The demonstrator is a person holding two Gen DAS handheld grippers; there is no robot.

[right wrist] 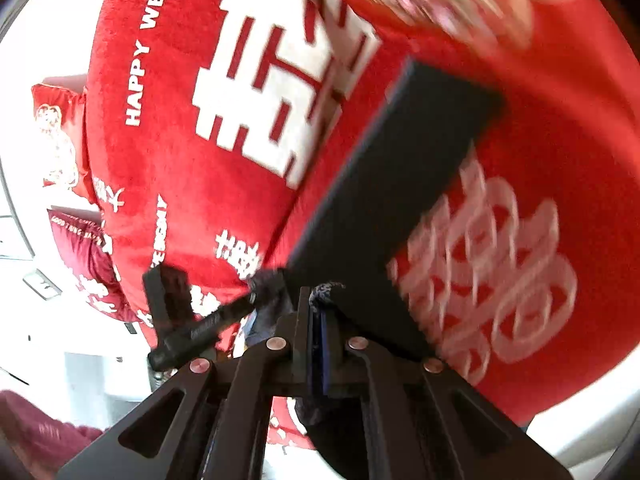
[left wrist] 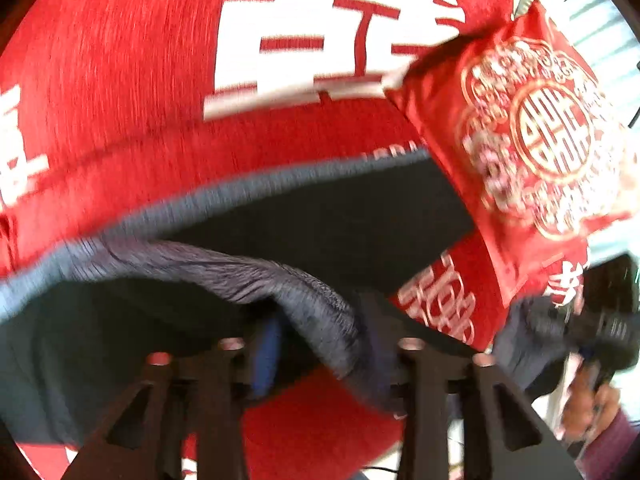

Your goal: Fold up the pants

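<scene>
1. Dark pants [right wrist: 392, 200] stretching from lower centre to upper right, over red blanket [right wrist: 168, 152].
2. Clamped at waistband by right gripper [right wrist: 316, 344], long axis straight ahead.
3. Also pinched in left gripper [left wrist: 316, 344], lower centre; cushion [left wrist: 532, 140] upper right.

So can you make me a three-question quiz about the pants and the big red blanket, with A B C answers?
1. Where do the pants lie?
A. on the red blanket
B. in a basket
C. on a chair

2. What colour are the pants?
A. yellow
B. dark navy
C. white

3. What is the right gripper doing?
A. hanging open, holding nothing
B. shut on the pants
C. holding a pillow

Answers: 1 A, the dark leg stretches across the red blanket. 2 B, the cloth looks dark navy against the red. 3 B, the jaws are closed with dark cloth pinched between them.
</scene>
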